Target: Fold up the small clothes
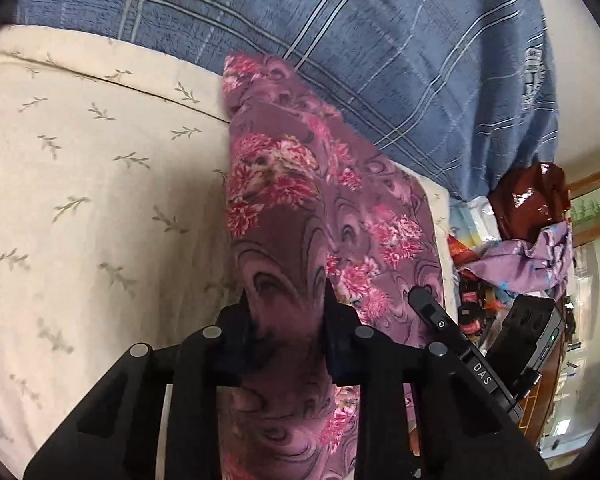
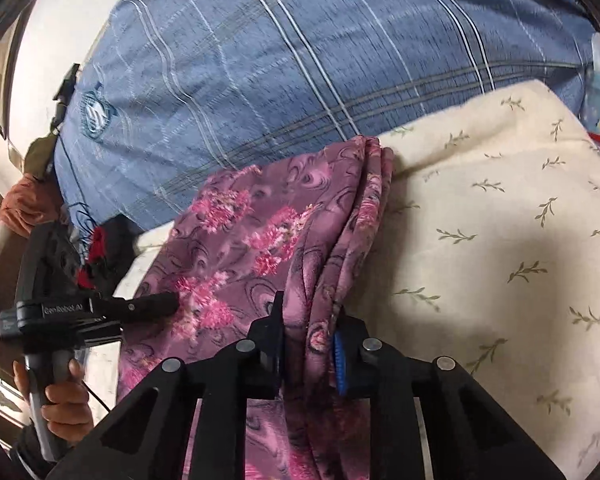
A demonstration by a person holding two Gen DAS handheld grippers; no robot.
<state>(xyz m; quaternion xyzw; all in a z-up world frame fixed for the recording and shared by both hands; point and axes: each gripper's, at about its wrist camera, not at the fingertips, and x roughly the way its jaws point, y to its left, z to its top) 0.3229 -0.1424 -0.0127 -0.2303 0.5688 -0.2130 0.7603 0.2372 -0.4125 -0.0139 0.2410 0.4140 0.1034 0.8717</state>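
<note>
In the left wrist view, the left gripper [image 1: 286, 300] sits at 6 o'clock with its 2 black fingers [image 1: 332, 320] drawn narrow around a gathered band of the purple floral garment [image 1: 284, 184]. The cloth fills the gap between them and both pads press on it. From the fingertips the garment runs away toward 12 o'clock, rising as a taut fold, and spreads toward 3 o'clock over the cream sheet [image 1: 80, 184]. At 4 o'clock the tip of the other gripper touches or hovers just over the same cloth; which, I cannot tell.

In the right wrist view, the right gripper [image 2: 306, 320] also sits at 6 o'clock, fingers [image 2: 270, 332] narrow, clamped on a bunched, pleated edge of the garment, with a blue ridged pad [image 2: 339, 364] showing against the cloth on the 3 o'clock side. The pleats climb toward 12 o'clock, while the flat part of the garment lies toward 9 o'clock. There the left gripper's body reaches in, held by a hand [image 2: 60, 396] at 8 o'clock.

Farther off, a blue plaid blanket [image 1: 380, 60] lies beyond the garment's far end, across 12 o'clock. At 3 o'clock in the left view, well apart, sits a heap of coloured cloth and bags [image 1: 528, 236].
</note>
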